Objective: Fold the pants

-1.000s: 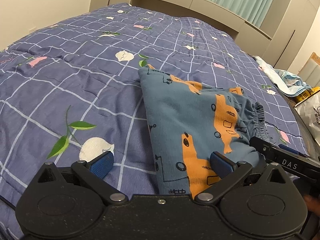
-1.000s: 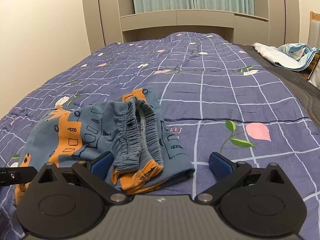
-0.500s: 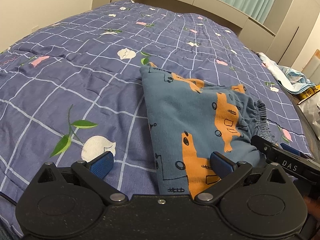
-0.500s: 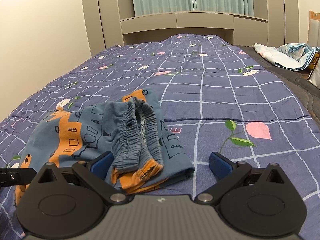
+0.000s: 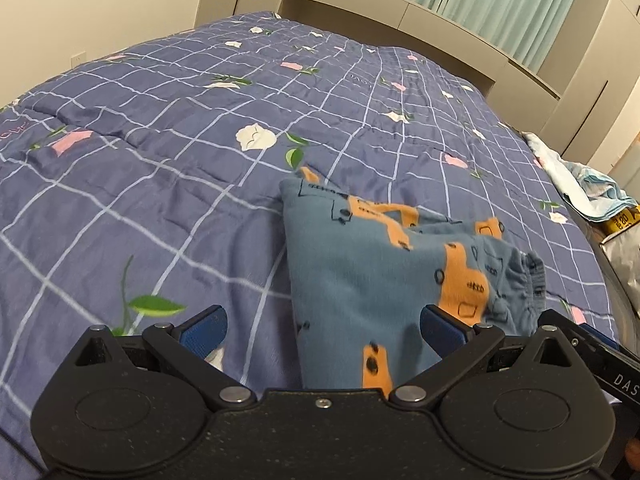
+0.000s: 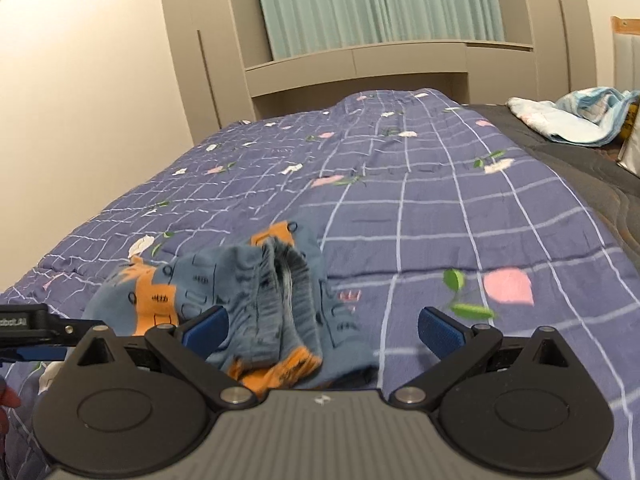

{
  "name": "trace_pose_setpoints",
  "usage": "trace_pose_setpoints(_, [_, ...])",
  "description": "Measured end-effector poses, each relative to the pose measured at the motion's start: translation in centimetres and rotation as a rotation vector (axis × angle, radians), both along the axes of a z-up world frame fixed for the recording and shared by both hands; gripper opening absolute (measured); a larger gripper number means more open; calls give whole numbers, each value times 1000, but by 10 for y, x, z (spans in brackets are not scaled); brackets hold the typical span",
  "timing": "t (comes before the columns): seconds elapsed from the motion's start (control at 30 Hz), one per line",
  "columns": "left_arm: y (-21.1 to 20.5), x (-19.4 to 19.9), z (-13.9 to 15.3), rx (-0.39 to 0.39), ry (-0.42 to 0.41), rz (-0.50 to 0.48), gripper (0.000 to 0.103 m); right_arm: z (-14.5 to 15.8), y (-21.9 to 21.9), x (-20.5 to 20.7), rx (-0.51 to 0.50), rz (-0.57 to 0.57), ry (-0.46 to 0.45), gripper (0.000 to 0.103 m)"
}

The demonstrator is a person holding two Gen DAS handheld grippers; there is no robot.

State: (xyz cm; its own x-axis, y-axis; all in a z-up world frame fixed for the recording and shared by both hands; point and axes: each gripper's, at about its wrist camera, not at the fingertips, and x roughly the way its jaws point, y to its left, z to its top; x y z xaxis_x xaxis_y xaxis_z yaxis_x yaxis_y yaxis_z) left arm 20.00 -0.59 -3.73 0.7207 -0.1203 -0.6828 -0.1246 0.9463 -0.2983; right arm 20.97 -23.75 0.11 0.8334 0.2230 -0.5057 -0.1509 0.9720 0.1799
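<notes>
Across the whole scene spreads a bed covered by a blue-violet quilt [image 5: 168,184] with a white grid and scattered flowers and leaves; behind it stand a beige headboard unit [image 6: 360,68] and pale green curtains [image 6: 380,0]. On the dark strip along the far right side of the bed lies a crumpled light-blue and white cloth [image 6: 576,116]. On the quilt near both tools lie the pants [image 5: 384,280], blue with orange patches and black line drawings, folded into a compact bundle, the gathered elastic waistband [image 6: 284,280] bunched on top at the end facing the right wrist camera. The left gripper [image 5: 322,326] hangs just over the near end of the pants with its blue pads spread wide, gripping nothing. The right gripper [image 6: 322,328] is likewise spread wide and empty, its left pad above the waistband end and its right pad over bare quilt. Both views are slightly blurred.
</notes>
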Motion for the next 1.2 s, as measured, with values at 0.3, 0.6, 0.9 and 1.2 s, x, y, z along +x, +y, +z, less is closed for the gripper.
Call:
trace_pose_setpoints(0.3, [-6,10,-11,17,30,1,102,3,-1,60,52,123,39,103])
trace_pose_setpoints(0.6, [-6,11,-14,13,26,-3,103,-22,-8,78,100,160,93,103])
trace_pose_setpoints(0.9, [-7,11,-14,17,22,-3,103,-28,-16,73,137,166,64,103])
trace_pose_setpoints(1.2, [-7,10,-14,15,20,-2,103,-28,-16,70,140,174,48,103])
